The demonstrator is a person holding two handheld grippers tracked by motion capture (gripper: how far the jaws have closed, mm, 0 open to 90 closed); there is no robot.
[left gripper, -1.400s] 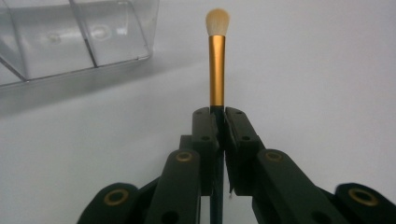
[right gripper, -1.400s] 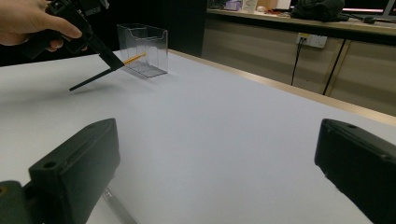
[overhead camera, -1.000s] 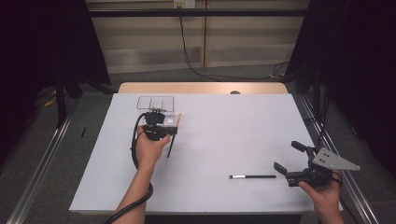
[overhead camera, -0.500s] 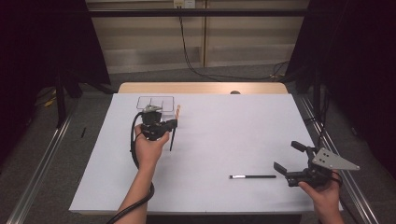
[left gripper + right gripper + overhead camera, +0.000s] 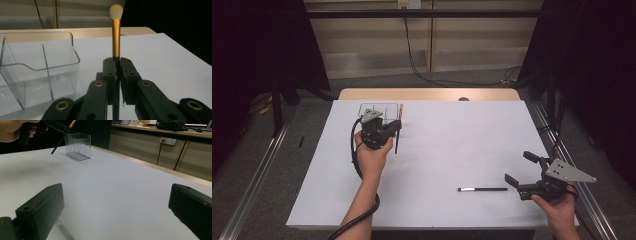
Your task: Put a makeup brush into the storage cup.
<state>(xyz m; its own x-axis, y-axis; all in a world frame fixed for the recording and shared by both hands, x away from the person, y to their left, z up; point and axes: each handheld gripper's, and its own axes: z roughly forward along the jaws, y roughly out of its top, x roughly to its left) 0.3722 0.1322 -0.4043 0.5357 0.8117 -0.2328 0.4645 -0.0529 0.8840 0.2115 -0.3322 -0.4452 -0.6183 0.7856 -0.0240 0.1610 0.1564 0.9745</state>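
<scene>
My left gripper [image 5: 394,128] is shut on a makeup brush [image 5: 396,145] with a black handle, gold ferrule and white bristles. It holds the brush above the table, bristles toward the far side. In the left gripper view the brush [image 5: 116,37] stands upright between the closed jaws of that gripper [image 5: 116,61]. A clear divided organizer [image 5: 384,107] sits just beyond and to the left, seen close as the organizer [image 5: 37,67]. My right gripper [image 5: 517,166] rests open at the front right with nothing between its jaws. A thin black stick [image 5: 484,189] lies on the table just left of it.
The white table [image 5: 452,140] has a wooden strip along its far edge. In the right gripper view the organizer [image 5: 77,145] and the held brush [image 5: 61,141] appear far off, beyond my right gripper [image 5: 116,205]. Metal rails run along both sides of the table.
The left gripper has carried the brush a little farther away, toward the organizer. The right gripper and the black stick have stayed put.
</scene>
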